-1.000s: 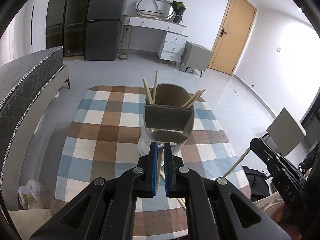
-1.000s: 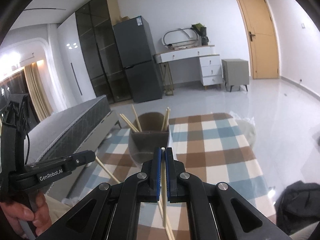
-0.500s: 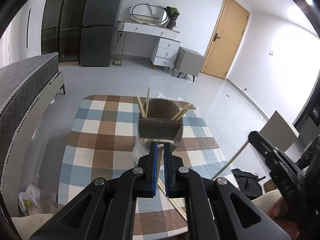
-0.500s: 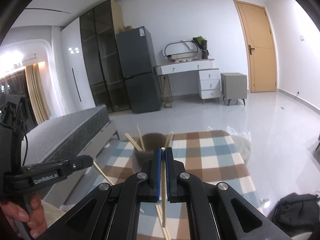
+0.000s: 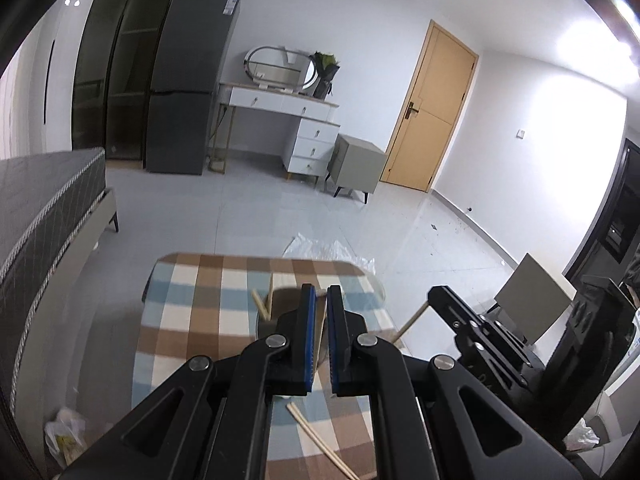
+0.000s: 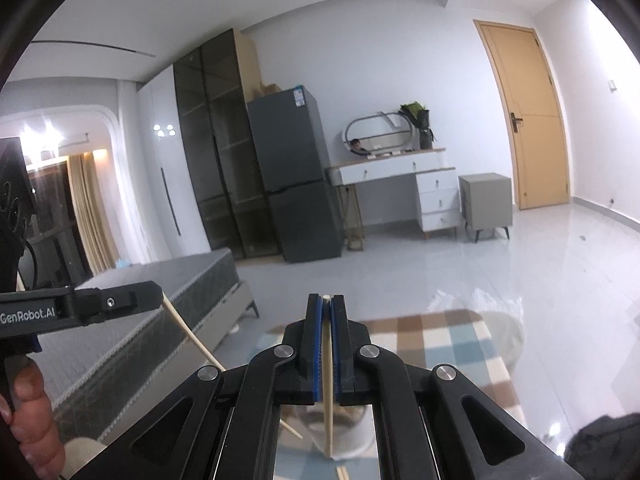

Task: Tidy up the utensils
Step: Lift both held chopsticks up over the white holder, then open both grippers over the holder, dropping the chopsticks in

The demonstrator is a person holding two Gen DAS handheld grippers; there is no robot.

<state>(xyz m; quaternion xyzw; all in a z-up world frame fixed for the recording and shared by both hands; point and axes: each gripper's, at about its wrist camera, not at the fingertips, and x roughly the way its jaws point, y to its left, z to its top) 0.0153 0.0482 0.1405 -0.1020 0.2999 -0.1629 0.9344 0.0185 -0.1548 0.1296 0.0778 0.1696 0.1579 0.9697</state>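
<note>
Left tongs and right tongs each clenched on a pale wooden chopstick, above the checkered counter.

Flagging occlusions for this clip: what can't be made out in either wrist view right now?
- Utensil holder, left wrist view: mostly hidden behind the left gripper.
- Chopstick in the right gripper, right wrist view: its lower end is lost against the holder below.
- Loose chopsticks on the table, left wrist view: cut off behind the gripper's body.
</note>
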